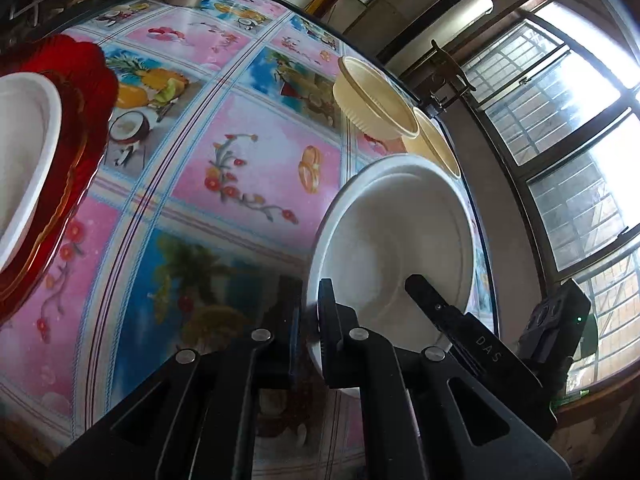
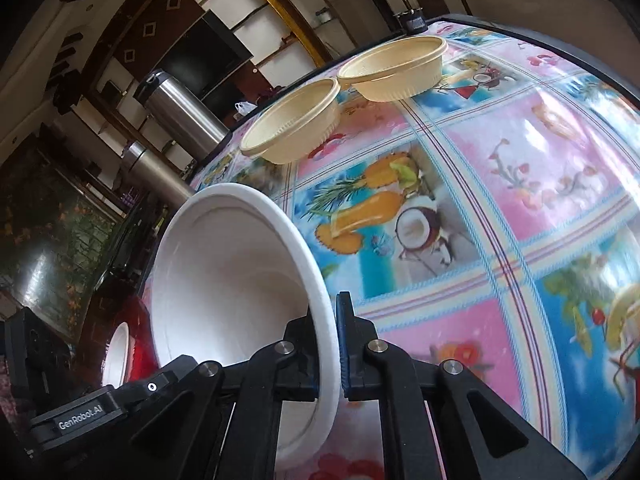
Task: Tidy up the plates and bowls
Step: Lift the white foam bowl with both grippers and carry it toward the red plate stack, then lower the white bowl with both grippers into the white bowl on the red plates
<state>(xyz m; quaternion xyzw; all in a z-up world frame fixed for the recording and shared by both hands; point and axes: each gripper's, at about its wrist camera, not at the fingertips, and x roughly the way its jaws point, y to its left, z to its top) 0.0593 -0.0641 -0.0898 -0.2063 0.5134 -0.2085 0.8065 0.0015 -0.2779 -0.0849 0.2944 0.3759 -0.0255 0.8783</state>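
White foam fills both my grips: my left gripper (image 1: 310, 320) is clamped on the rim of a white bowl (image 1: 400, 240) at lower centre, and my right gripper (image 2: 326, 344) pinches another white bowl (image 2: 224, 280) likewise. Two cream bowls (image 2: 344, 92) sit upper centre on the fruit-print tablecloth (image 2: 520, 200); a red plate (image 1: 92, 120) lies far left.

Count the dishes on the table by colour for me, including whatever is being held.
White bowls: 2 (held white bowl, second white bowl sitting on the plate)
Cream bowls: 2 ()
Red plate: 1 for sure; cannot tell if more are stacked beneath
Total: 5
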